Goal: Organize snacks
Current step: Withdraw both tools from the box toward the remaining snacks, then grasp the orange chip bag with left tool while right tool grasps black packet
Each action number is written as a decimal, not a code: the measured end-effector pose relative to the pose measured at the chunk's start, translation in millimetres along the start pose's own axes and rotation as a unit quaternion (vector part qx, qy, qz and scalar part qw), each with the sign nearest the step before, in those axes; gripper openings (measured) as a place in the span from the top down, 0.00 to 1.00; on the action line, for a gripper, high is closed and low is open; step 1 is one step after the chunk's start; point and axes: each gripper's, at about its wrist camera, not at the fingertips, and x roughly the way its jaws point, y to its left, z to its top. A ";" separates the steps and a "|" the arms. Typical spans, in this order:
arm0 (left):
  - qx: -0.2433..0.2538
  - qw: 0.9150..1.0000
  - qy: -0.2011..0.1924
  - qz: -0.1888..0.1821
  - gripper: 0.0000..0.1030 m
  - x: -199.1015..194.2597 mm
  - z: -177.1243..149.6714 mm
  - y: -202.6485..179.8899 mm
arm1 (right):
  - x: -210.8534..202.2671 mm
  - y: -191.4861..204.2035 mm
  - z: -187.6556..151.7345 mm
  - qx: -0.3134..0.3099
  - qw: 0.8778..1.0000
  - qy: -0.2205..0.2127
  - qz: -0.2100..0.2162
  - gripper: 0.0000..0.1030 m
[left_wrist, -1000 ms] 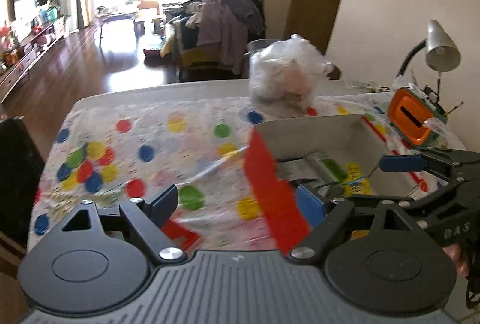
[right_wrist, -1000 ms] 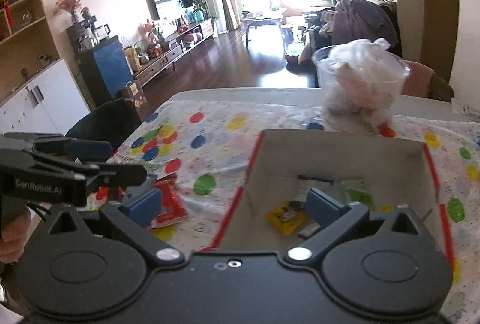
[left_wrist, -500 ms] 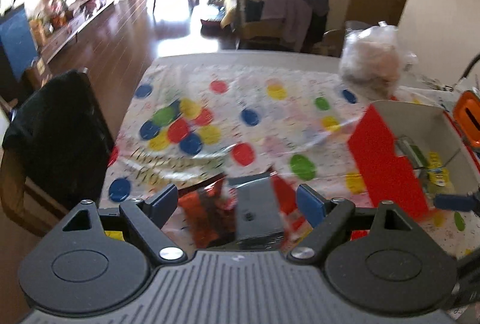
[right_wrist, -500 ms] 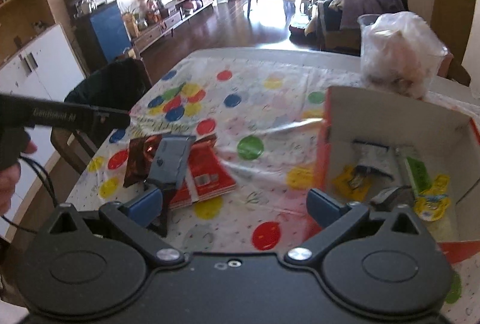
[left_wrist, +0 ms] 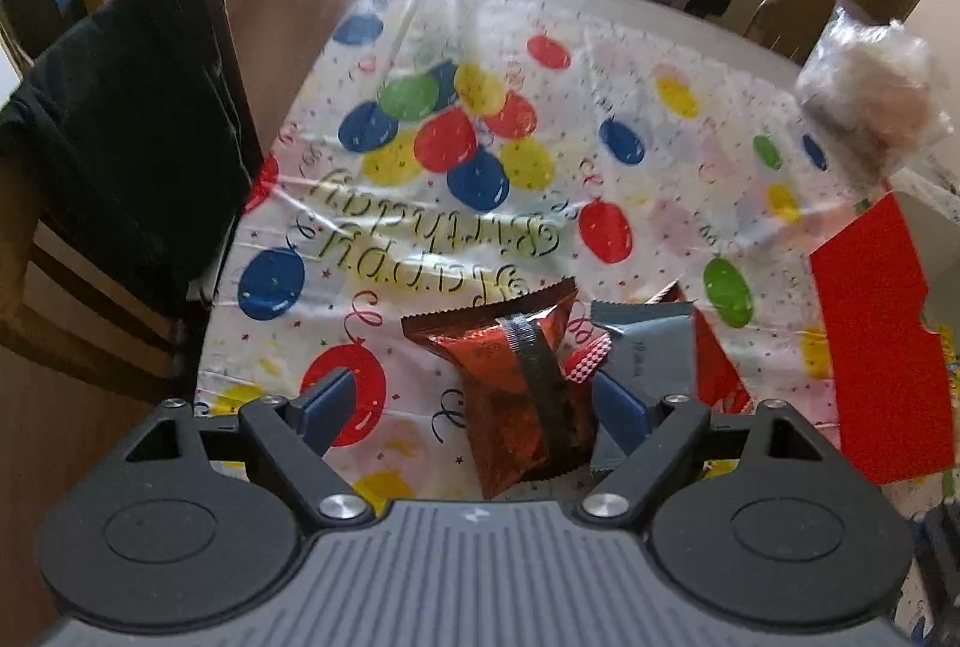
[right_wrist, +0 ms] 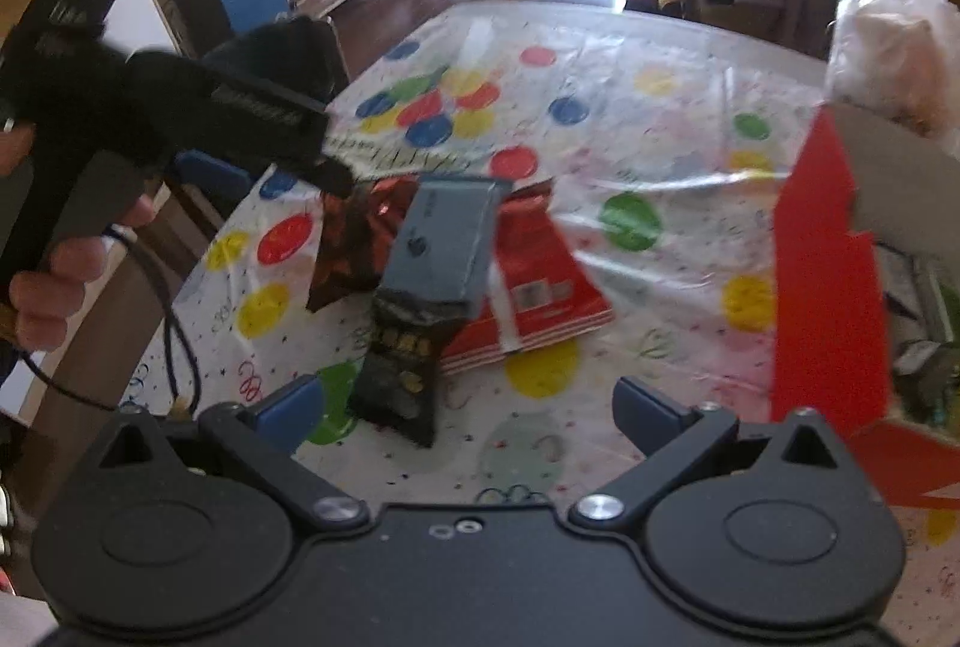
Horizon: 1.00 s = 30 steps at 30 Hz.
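Both grippers have swung away from the red box and down toward the pile of snack packets at the near left of the table, which a second ago lay mostly out of view. Seen from the left wrist, the left gripper point(left_wrist: 474, 404) hangs over the table point(left_wrist: 600, 65) with its fingers wide apart; the shiny red-brown packet point(left_wrist: 516, 377) lies between them, untouched as far as can be seen, and the grey packet point(left_wrist: 651, 347) sits just by the right finger. From the right wrist, the right gripper point(right_wrist: 471, 407) also has its fingers spread wide, holding nothing, above the balloon-printed tablecloth point(right_wrist: 600, 65). A black packet point(right_wrist: 399, 371) lies just beyond its left finger, its far end under the grey packet point(right_wrist: 447, 239), which rests across a flat red packet point(right_wrist: 534, 281). The red box point(right_wrist: 831, 275) stands at the right, open at the top, with a few small snacks inside. A clear plastic bag point(right_wrist: 894, 47) stands beyond the box at the far right. At the left a hand point(right_wrist: 54, 287) grips the handle of the left gripper point(right_wrist: 336, 173) above the pile.
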 end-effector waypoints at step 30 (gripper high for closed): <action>-0.032 0.995 0.091 -0.006 0.42 61.3 22.9 -4.6 | 81.0 17.8 28.5 0.059 0.992 0.112 -0.009 0.40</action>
